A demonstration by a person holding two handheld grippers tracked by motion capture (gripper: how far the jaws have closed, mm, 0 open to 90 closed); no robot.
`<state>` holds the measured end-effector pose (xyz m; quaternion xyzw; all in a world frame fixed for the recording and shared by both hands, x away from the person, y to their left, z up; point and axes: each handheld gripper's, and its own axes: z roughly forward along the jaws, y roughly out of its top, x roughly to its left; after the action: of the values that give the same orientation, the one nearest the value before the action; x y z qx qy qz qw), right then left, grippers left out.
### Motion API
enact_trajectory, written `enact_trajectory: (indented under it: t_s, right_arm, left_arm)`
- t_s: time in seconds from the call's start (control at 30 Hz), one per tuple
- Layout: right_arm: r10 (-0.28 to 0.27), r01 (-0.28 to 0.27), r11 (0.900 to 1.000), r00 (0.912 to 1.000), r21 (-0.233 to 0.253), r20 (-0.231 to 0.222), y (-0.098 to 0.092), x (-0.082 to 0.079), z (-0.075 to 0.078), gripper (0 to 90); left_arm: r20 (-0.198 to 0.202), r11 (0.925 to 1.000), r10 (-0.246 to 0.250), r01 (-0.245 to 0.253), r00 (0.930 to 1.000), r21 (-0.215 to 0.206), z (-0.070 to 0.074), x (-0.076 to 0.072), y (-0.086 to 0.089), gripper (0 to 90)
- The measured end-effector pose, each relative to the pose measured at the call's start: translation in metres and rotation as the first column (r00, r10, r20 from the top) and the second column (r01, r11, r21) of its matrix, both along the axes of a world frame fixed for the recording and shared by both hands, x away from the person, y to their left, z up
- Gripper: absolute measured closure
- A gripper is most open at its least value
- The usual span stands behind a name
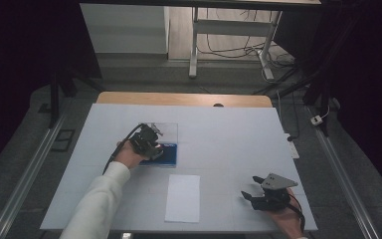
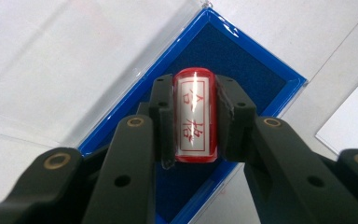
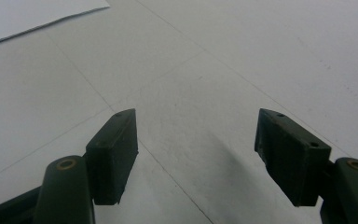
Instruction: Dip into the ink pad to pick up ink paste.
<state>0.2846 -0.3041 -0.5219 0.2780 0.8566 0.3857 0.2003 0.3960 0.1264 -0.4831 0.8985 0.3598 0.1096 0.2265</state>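
Left gripper (image 2: pixel 193 116): jaws clamped on red stamp (image 2: pixel 194 114) (label upward), over blue ink pad (image 2: pixel 256 77) left of table (image 1: pixel 229 129) centre. Right gripper (image 3: pixel 196 154): jaws wide, empty, near front right corner.

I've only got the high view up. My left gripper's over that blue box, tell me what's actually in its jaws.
Observer: The left gripper is shut on a red stamp, a cylinder with a white label bearing red characters.
Operator: What's under it?
Observer: The dark blue ink pad of the open blue case; whether the stamp touches it, I cannot tell.
Operator: And the right gripper?
Observer: The right gripper is open, jaws wide apart over bare white table, holding nothing.
Operator: Any paper near it?
Observer: A white sheet shows its edge at the far left of the right gripper view.
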Motion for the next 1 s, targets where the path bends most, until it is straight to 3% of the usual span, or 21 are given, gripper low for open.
enact_trajectory:
  t_s: [0.43, 0.57, 0.67, 0.83, 1.0]
  right_arm:
    - [-0.005, 0.005, 1.0, 1.0, 0.009, 0.005, -0.001, 0.0, 0.001, 29.6]
    - [-0.006, 0.006, 1.0, 1.0, 0.015, 0.007, -0.002, -0.001, 0.002, 29.6]
    - [-0.01, 0.01, 1.0, 0.9999, 0.015, 0.009, -0.003, 0.0, 0.001, 29.6]
    - [-0.008, 0.008, 1.0, 0.9999, 0.018, 0.009, -0.004, 0.0, 0.002, 29.6]
    - [-0.007, 0.007, 1.0, 0.9999, 0.008, 0.013, -0.001, -0.002, 0.002, 29.6]
  left_arm:
    - [-0.007, 0.9999, 0.002, -0.002, 1.0, -0.012, 0.001, 0.001, 0.001, 70.7]
    - [0.021, 0.999, -0.012, 0.011, 0.9997, 0.043, 0.012, -0.001, 0.0, 70.2]
    - [0.04, 0.9996, 0.017, -0.016, 0.9991, -0.024, 0.027, -0.002, 0.008, 70.1]
    - [0.069, 0.9982, 0.006, -0.002, 0.9976, -0.06, 0.049, -0.012, 0.012, 70.1]
    - [0.081, 0.9975, 0.0, 0.006, 0.9967, -0.07, 0.057, -0.018, 0.012, 70.0]
